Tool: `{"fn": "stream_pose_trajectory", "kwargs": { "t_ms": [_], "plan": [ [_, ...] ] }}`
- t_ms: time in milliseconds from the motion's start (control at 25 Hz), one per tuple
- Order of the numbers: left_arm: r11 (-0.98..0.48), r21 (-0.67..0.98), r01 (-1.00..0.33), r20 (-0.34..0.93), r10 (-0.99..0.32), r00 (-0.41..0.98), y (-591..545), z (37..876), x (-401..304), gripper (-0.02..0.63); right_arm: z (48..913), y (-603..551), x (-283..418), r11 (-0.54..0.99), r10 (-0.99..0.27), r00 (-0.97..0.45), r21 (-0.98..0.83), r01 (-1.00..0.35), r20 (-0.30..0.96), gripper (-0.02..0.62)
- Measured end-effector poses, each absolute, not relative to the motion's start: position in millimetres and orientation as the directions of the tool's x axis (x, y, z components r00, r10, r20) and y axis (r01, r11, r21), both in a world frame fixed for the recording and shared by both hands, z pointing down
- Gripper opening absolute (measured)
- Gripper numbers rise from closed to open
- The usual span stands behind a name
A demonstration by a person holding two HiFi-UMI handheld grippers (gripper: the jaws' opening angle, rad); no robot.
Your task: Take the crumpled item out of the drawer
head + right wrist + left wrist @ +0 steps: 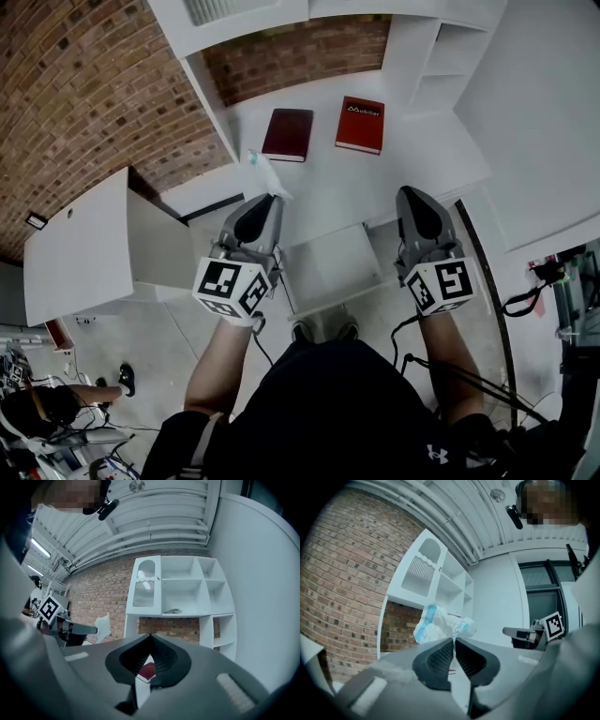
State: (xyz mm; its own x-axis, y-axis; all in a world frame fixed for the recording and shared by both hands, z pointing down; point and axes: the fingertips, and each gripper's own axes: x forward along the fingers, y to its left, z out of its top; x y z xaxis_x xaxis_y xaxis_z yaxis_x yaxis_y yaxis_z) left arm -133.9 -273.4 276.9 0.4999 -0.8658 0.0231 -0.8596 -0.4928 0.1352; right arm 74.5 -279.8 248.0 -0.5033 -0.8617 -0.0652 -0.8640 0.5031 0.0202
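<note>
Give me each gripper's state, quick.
Left gripper: closed on the crumpled item.
Right gripper: closed, holding nothing.

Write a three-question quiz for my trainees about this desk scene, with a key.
1. True or false: the left claw is shut on the crumpled wrapper.
2. How many books lie on the desk?
3. The right claw is: A) holding a book; B) shut and empty; C) wide open.
Key: 1 true. 2 two, the dark book and the red book. 3 B.
</note>
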Motion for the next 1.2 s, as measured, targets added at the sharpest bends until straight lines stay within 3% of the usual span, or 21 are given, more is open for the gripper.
{"fn": "stream_pose_trajectory", "kwargs": {
  "t_ms": [1200],
  "plan": [
    [-0.508, 0.170, -0.845, 0.022, -0.855, 0.518, -245, 280, -129, 0.018, 254, -246, 62, 0.522, -0.853, -0.520, -0.038, -0.852, -0.052, 0.002]
  ]
}}
